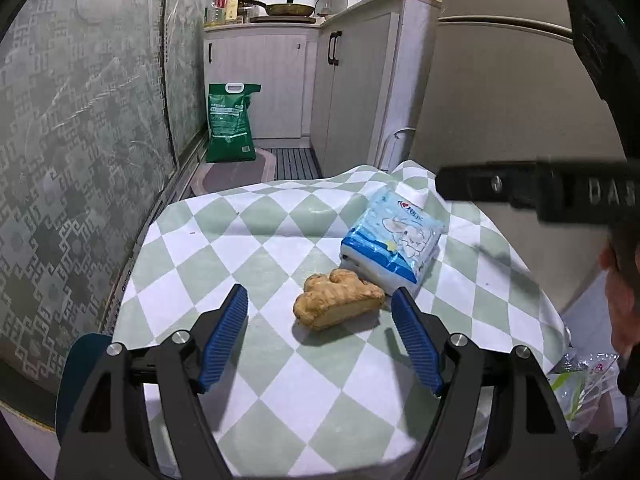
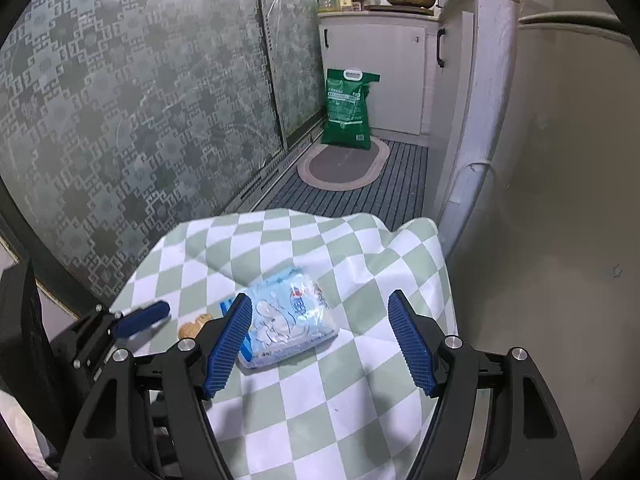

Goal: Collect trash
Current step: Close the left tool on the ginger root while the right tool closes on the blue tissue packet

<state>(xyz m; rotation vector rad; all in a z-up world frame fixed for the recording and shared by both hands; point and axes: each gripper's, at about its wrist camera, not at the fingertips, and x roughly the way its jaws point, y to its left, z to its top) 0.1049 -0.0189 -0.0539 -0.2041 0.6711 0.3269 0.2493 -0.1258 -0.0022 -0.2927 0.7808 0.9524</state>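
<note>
Room: narrow kitchen passage, patterned glass doors on our left, white cabinets and a green sack (image 1: 232, 122) far ahead on the floor mats.
Surface: checked cloth (image 1: 224, 248) draped over a small table, creased toward the far edge, so whatever lies on it sits a little unevenly.
Ginger: a knobbly piece (image 1: 338, 300) lies ahead of our left gripper (image 1: 320, 308), between the lines of its two fingers but nearer the right one; nothing touches it.
Tissue pack: the blue-and-white pack (image 2: 286, 318) lies flat just past the ginger, touching or nearly touching it, and ahead of our right gripper (image 2: 320, 320), close against the left finger.
Left gripper: jaws wide and empty, tilted down at the ginger; we judge it is lined up for a pick.
Right gripper: jaws wide and empty, angled down over the pack, likely for the same reason.
Bag: a crumpled plastic bag (image 1: 588, 384) hangs low to the right of our left gripper, probably where trash goes.
</note>
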